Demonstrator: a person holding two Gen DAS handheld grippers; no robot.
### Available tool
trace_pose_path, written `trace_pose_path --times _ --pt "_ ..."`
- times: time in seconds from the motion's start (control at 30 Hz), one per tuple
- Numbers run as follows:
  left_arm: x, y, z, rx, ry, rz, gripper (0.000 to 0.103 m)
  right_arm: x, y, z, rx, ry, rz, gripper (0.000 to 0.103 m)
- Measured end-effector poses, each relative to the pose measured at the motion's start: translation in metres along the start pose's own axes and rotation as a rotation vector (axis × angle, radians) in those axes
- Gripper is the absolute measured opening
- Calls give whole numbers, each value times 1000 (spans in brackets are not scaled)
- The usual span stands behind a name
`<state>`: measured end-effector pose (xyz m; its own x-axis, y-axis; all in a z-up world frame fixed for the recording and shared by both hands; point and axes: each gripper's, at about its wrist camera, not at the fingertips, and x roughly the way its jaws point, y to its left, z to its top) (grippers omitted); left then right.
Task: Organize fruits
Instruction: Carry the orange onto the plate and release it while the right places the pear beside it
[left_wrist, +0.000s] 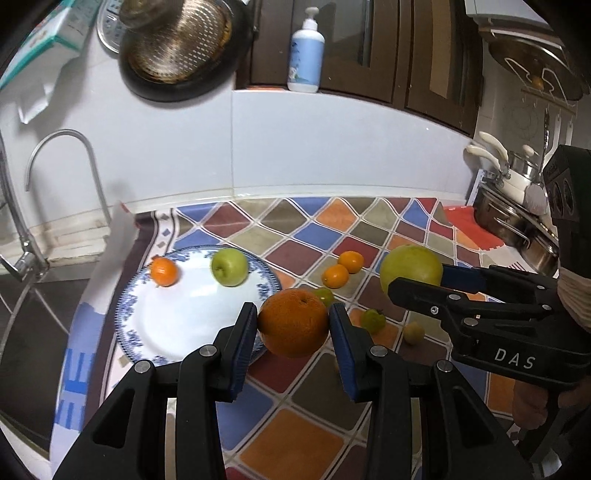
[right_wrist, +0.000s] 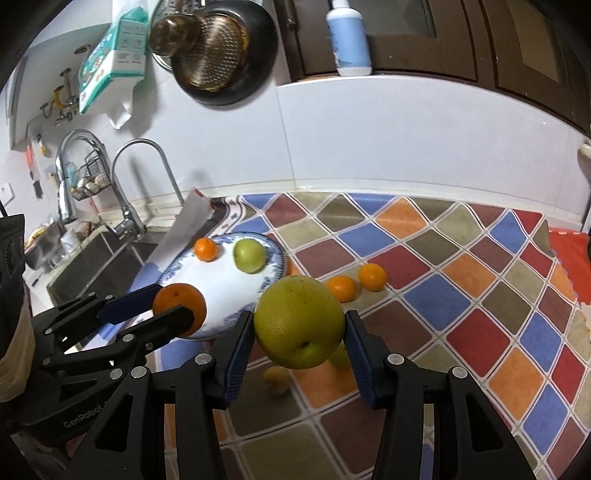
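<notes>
My left gripper is shut on a large orange and holds it above the near right rim of a blue-patterned white plate. The plate carries a small orange and a green apple. My right gripper is shut on a big green citrus fruit, held above the counter to the right of the plate. The left gripper with its orange also shows in the right wrist view. Two small oranges and some small green fruits lie on the cloth.
A colourful diamond-patterned cloth covers the counter. A sink with a faucet lies to the left. Stacked pots stand at the far right. A lotion bottle and a dark pan with a strainer sit on the ledge behind.
</notes>
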<state>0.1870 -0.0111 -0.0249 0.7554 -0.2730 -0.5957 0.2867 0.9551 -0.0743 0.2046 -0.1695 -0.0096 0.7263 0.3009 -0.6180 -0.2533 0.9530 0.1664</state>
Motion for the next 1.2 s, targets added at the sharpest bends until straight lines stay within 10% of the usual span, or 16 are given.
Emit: trace_pose_path --times 1.2 --pt "9 125 -1 6 15 40 40 71 105 26 -3 39 9 50"
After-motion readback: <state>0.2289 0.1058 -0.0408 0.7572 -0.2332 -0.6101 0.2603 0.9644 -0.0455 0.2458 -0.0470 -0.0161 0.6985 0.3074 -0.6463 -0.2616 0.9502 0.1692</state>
